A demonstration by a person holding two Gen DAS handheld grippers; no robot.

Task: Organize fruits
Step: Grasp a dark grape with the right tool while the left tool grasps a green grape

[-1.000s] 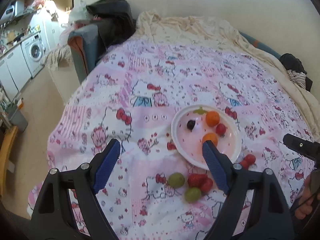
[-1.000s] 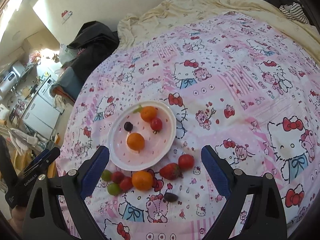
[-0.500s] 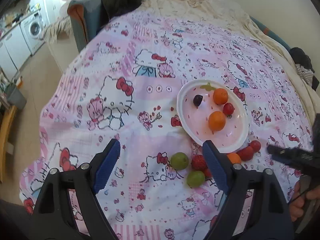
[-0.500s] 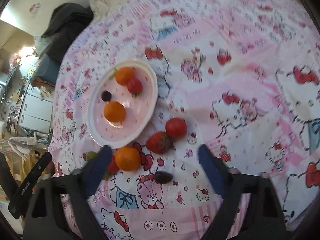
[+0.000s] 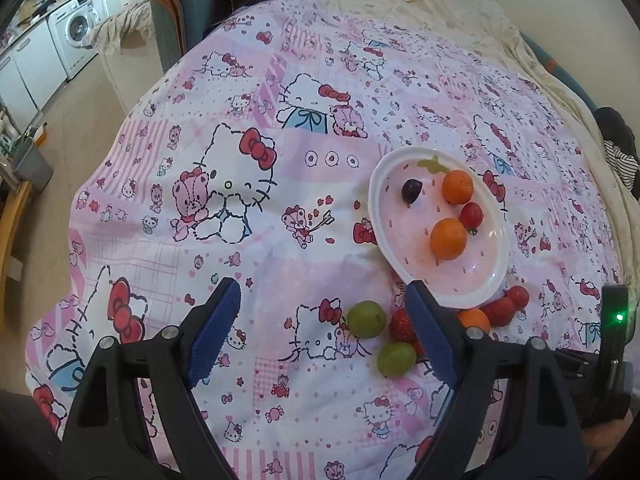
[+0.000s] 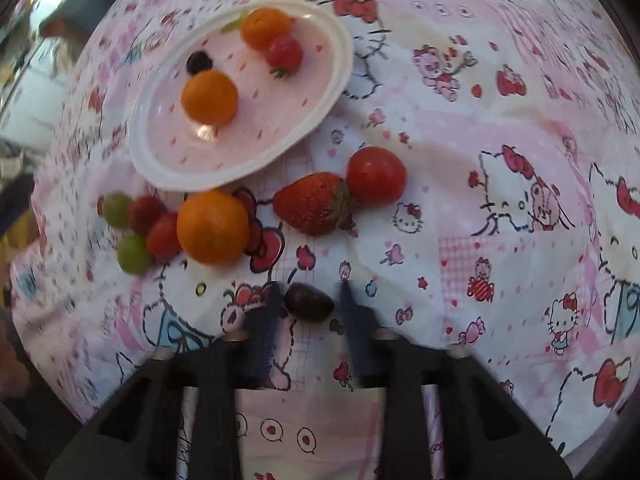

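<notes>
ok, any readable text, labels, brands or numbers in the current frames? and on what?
None readable.
Bedsheet: cartoon cats, bows and hearts only, no legible lettering.
Right-hand device, at the left wrist view's edge: a green light, no label legible.
Washing machine: too small to read any marking.
Plate: strawberry-seed print, no words.

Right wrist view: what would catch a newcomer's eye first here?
The right gripper, whose jaws have just been closing, stands low over the patterned bedspread with a dark grape between its jaws. Just beyond lie a strawberry, a tomato and an orange, loose on the cloth. At upper left, the white plate already holds four fruits.
</notes>
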